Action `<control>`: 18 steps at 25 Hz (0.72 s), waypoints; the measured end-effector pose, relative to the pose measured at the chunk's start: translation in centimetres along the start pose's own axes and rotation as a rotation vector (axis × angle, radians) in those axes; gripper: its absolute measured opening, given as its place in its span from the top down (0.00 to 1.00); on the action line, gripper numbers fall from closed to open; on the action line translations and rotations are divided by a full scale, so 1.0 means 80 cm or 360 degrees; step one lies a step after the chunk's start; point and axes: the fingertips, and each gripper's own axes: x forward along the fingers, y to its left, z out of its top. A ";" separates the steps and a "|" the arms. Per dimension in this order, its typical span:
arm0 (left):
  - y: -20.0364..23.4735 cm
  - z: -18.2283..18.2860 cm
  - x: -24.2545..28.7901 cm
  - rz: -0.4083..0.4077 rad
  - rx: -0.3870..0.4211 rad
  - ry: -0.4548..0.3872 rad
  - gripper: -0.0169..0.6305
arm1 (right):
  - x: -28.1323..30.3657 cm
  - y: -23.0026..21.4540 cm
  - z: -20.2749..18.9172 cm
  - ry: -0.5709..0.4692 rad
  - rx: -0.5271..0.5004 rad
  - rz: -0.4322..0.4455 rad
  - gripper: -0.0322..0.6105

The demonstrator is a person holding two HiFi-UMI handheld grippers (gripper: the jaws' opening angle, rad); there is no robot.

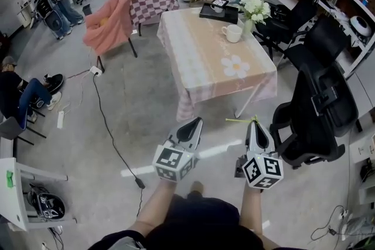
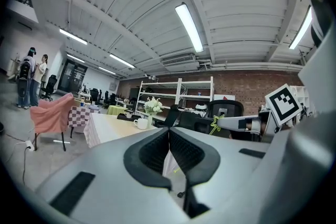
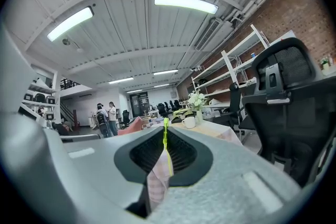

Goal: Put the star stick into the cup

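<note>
Grey floor (image 1: 135, 102) fills the head view, with the table (image 1: 199, 61) and white cup (image 1: 232, 33) at upper centre. At lower right, the right gripper (image 1: 255, 122) pinches the green star stick (image 1: 237, 120). Only the left gripper view shows its star head (image 2: 215, 124). The left gripper (image 1: 195, 122) has its jaws together, empty.

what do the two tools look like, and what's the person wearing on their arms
The left tool and the right tool are matching pale grey shells that taper to a point, lined inside with black ribbed pads. Each has a white cube at its rear, printed with black square markers. No cables show. The forearms have no sleeves, and the clothing is dark.
</note>
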 end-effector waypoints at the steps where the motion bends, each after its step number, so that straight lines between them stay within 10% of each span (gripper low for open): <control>1: 0.002 0.000 0.004 0.0005 0.0003 -0.0001 0.96 | 0.006 -0.003 0.000 0.0000 0.0001 0.0004 0.92; 18: 0.029 -0.007 0.053 0.0097 -0.0004 -0.0001 0.96 | 0.066 -0.036 -0.006 0.0028 0.0012 0.0054 0.92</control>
